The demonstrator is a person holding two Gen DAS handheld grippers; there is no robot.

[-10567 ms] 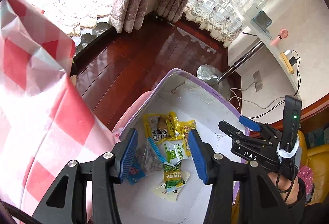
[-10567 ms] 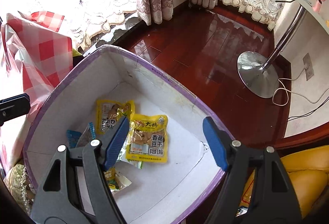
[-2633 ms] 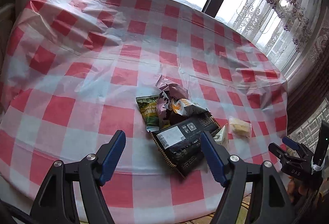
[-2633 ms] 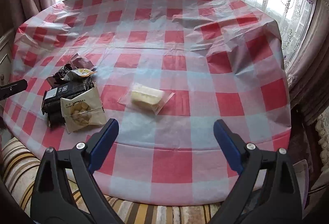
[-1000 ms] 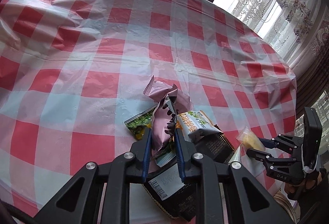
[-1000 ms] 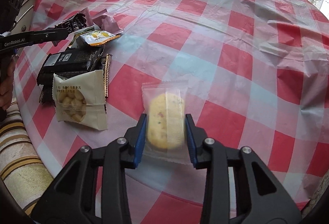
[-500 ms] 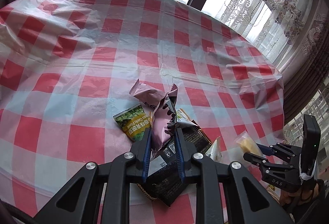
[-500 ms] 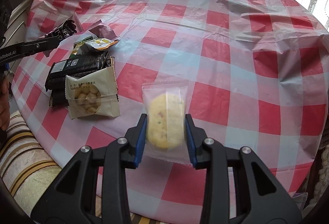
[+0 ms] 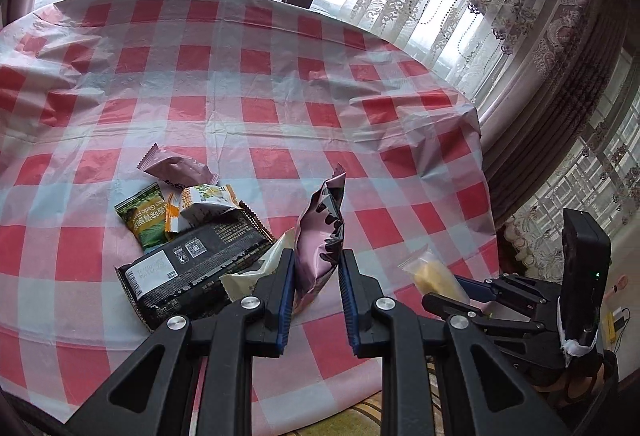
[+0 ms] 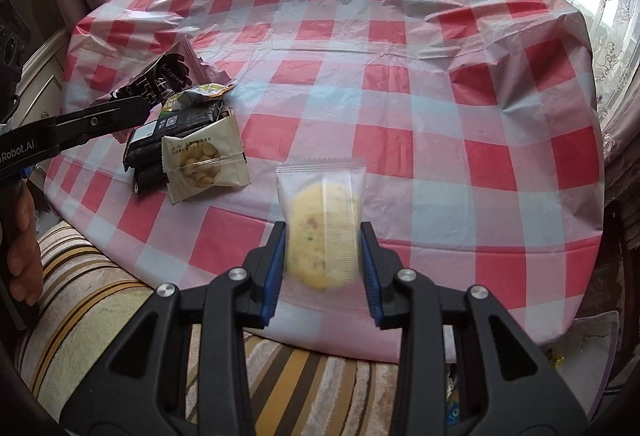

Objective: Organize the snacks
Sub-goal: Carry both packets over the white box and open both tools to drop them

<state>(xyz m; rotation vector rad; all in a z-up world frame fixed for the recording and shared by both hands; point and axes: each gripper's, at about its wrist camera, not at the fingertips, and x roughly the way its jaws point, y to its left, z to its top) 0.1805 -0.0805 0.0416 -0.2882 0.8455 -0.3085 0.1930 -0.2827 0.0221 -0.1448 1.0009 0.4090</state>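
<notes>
My left gripper [image 9: 316, 268] is shut on a pink and black snack packet [image 9: 320, 232], held upright above the near edge of the checked table [image 9: 240, 76]. In the right wrist view that packet [image 10: 160, 80] shows at the left, pinched in the left gripper's fingers [image 10: 100, 120]. My right gripper [image 10: 323, 248] is shut on a clear-wrapped yellow cookie [image 10: 320, 232], lifted off the cloth; the cookie [image 9: 436, 276] also shows low at the right of the left wrist view. On the table lie a black packet [image 9: 192, 264], a green packet [image 9: 144, 220], a pink packet [image 9: 176, 170] and a beige nut packet [image 10: 200, 160].
The red and white cloth hangs over the table edge [image 10: 400, 316]. A striped cushion [image 10: 100, 300] lies below the near edge. Curtains [image 9: 560, 76] hang at the right by the window. A person's hand [image 10: 20, 236] grips the left tool's handle.
Both grippers rose and drew back from the table with their packets. The pink and black packet has left the pile; the cookie now hangs over the table's near edge.
</notes>
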